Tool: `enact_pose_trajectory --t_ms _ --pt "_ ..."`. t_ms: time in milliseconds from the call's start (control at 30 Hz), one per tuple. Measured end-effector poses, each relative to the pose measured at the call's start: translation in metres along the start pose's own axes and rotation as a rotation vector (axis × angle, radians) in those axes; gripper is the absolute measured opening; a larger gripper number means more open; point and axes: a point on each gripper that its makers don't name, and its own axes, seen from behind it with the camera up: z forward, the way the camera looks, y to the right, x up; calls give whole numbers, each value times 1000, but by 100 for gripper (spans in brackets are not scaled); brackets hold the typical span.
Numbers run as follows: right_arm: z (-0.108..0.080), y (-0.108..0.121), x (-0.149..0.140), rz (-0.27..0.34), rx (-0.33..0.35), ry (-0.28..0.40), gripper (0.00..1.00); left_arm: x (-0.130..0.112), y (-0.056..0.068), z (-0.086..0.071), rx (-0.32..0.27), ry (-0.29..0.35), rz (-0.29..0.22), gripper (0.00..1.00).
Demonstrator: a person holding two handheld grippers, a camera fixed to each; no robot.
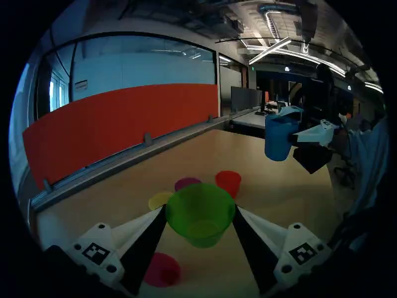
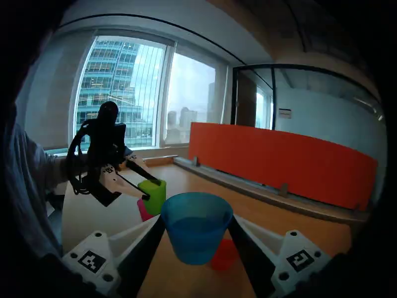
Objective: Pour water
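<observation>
In the left gripper view, my left gripper is shut on a translucent green cup, held upright above the wooden table. Farther off at the right, the blue cup hangs in the other gripper. In the right gripper view, my right gripper is shut on that blue cup, upright, with water visible inside. Beyond it to the left, the green cup sits in the left gripper, held by a person's sleeved arm.
On the table lie a red cup, a purple cup, a yellow cup and a pink cup. An orange partition runs along the table's far edge. The red cup stands below the blue one.
</observation>
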Motion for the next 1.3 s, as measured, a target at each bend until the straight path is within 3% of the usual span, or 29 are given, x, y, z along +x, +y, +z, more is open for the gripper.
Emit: enact_pose_trajectory --t_ms 567,1300 --pt "2 1 8 -8 1 9 90 32 5 -14 -15 140 -49 90" --pt "6 0 15 -23 10 10 90 49 14 -23 -17 207 -8 90"
